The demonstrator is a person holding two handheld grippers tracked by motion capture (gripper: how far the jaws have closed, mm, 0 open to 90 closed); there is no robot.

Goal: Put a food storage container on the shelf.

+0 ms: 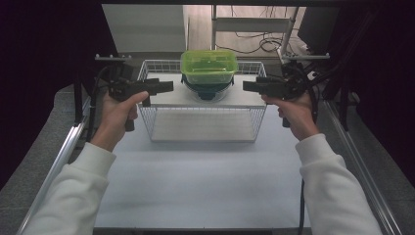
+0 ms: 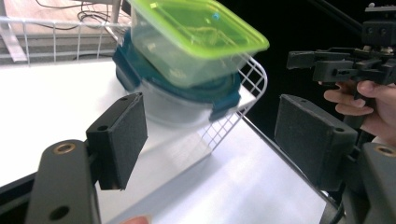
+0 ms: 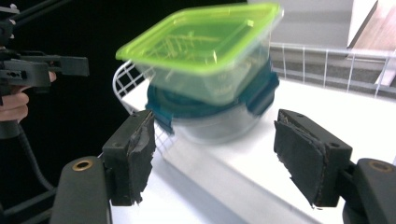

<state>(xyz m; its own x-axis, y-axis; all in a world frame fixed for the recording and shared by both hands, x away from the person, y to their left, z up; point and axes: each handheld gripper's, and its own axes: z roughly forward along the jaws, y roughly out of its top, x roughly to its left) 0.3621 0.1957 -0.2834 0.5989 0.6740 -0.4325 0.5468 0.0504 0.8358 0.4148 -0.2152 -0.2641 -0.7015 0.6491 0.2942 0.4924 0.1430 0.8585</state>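
A clear tub with a lime-green lid point(image 1: 209, 66) sits tilted on top of a round clear tub with a teal clip lid point(image 1: 208, 91). Both rest on the white shelf of a wire basket point(image 1: 203, 106). My left gripper point(image 1: 167, 87) is held level to the left of the stack, my right gripper point(image 1: 247, 86) to its right, and both point inward without touching it. In the left gripper view the green-lidded tub point(image 2: 196, 37) and teal-lidded tub point(image 2: 187, 100) lie beyond my open left gripper point(image 2: 217, 135). The right gripper view shows the green-lidded tub point(image 3: 201, 46) beyond my open right gripper point(image 3: 217, 154), nothing between the pads.
The basket stands at the far middle of a white table point(image 1: 195, 181). Metal rails point(image 1: 63, 156) run along both table sides. Black curtains hang left and right. Cables lie on the floor behind the basket.
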